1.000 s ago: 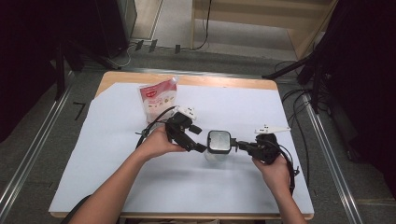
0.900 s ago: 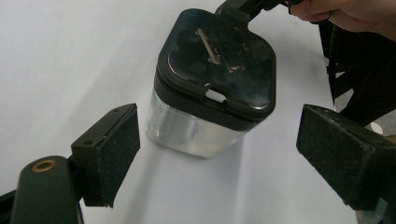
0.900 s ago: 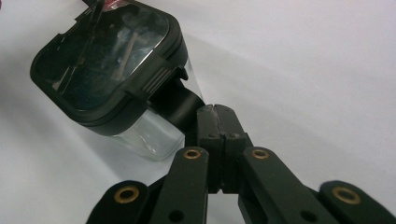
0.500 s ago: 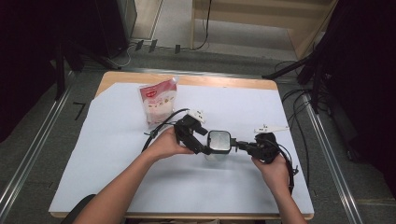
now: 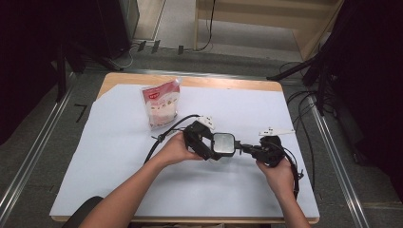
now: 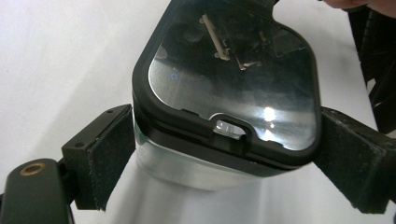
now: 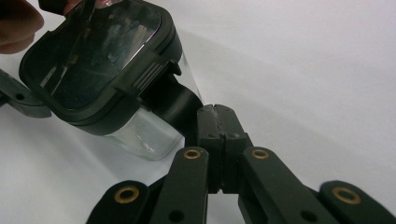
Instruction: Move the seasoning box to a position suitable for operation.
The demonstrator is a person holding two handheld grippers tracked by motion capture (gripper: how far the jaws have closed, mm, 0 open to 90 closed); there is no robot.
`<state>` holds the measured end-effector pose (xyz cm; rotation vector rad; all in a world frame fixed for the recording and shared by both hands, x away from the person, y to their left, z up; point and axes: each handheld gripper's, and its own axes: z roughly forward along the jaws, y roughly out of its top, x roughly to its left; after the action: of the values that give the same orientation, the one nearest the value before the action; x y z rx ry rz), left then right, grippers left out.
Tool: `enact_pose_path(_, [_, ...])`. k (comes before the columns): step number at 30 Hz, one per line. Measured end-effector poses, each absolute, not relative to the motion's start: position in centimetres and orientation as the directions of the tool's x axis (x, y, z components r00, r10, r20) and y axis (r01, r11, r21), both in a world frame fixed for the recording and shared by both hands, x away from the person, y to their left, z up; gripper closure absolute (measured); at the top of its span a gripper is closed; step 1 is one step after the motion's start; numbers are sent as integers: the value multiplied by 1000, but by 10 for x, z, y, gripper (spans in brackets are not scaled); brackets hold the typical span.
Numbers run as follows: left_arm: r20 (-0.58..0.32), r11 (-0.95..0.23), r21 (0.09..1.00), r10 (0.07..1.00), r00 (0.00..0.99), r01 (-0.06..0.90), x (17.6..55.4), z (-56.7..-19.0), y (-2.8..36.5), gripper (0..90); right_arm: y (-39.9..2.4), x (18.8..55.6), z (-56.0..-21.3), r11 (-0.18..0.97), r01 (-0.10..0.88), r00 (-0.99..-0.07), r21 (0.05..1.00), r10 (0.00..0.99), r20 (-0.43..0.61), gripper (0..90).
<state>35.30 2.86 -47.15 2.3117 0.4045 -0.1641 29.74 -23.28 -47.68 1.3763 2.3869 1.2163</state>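
The counter (image 5: pixel 119 190) is a wooden top under a wide white sheet. At its back left lies a clear plastic pouch with a red label (image 5: pixel 161 104), well apart from the work.

Near the middle of the counter stands the task's thing, a clear square container with a black-rimmed window lid (image 5: pixel 223 145). It stands between the two hands and has not moved in the last second.

What has changed is the left hand-held gripper (image 5: pixel 205 142). One second ago it was just beside the container, on its left. Since then it has slid in, and its two padded jaws now stand on opposite sides of the clear body. In the left gripper view the pads (image 6: pixel 112 154) press against the walls just under the lid rim, so the left hand-held gripper (image 6: pixel 224 158) is grasping the container (image 6: pixel 187 163).

The right hand-held gripper (image 5: pixel 247 148) has kept its place at the right side. In the right gripper view, the right hand-held gripper (image 7: pixel 215 116) has its jaws clenched together on the black side latch (image 7: pixel 170 100), which hangs down from the lid edge of the container (image 7: pixel 98 56).

I judge that the body is now held steady. The latch can then be pulled open without the container sliding on the sheet. The lid is still seated.
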Motion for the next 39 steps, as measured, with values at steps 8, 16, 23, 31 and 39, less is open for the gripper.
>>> enact_pose_path(8, [-207,-663,672,259,944,329,350,-472,23,111,-233,297,-477,257,672,-572,694,776,266,900])
enact_pose_path(16, [-138,-685,678,238,961,267,346,-467,23,133,-232,296,-477,259,674,-571,691,777,265,900])
enact_pose_path(23, [-94,-700,678,221,971,225,344,-461,25,153,-232,296,-478,261,677,-570,688,778,265,900])
enact_pose_path(31, [-76,-712,672,210,975,205,343,-458,25,163,-232,296,-478,259,679,-568,686,778,268,900])
enact_pose_path(39, [-84,-726,658,194,977,200,345,-455,24,166,-232,297,-478,259,681,-569,684,777,272,900])
